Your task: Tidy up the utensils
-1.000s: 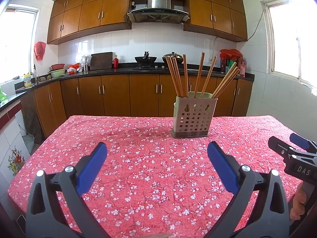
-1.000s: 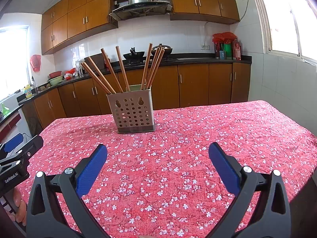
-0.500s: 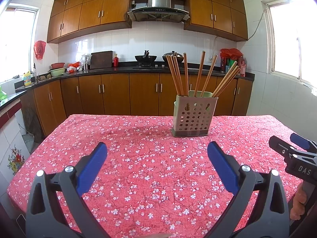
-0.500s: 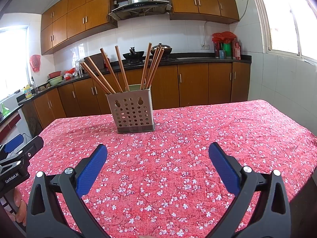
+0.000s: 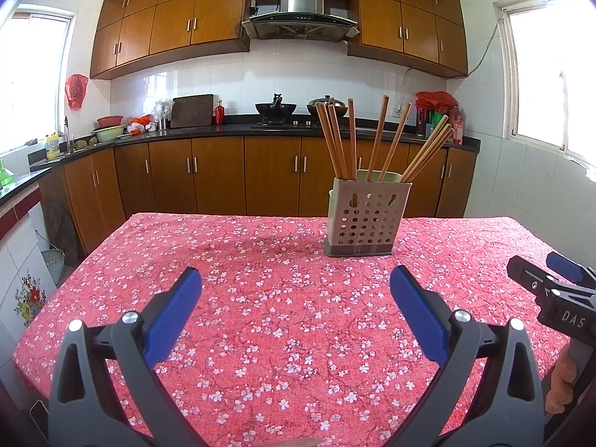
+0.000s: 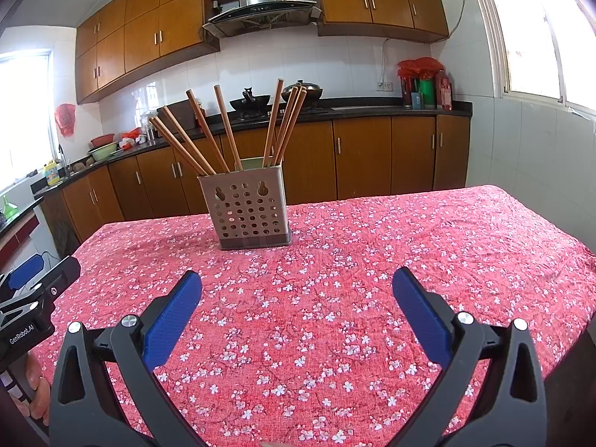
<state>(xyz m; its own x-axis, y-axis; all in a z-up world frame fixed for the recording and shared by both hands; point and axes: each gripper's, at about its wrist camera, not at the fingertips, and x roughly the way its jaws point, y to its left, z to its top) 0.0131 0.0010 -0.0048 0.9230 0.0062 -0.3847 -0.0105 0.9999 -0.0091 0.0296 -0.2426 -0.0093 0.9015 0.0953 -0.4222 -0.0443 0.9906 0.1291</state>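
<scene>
A beige perforated utensil holder (image 5: 367, 218) stands upright on the red flowered tablecloth (image 5: 283, 298), far middle of the table. Several wooden chopsticks (image 5: 339, 138) stand in it and fan outward. It also shows in the right wrist view (image 6: 249, 211) with the chopsticks (image 6: 223, 130). My left gripper (image 5: 296, 283) is open and empty, held above the cloth short of the holder. My right gripper (image 6: 297, 285) is open and empty, also short of the holder. Each gripper shows at the edge of the other's view, the right one (image 5: 551, 283) and the left one (image 6: 33, 290).
The tablecloth (image 6: 372, 260) covers the whole table, whose edges fall off left, right and far. Brown kitchen cabinets (image 5: 223, 175) and a dark counter with a wok (image 5: 275, 108) run behind. A window (image 6: 540, 29) is at the right.
Both views have shifted very slightly; the holder sits a touch lower in the frames. Both grippers stay open and empty.
</scene>
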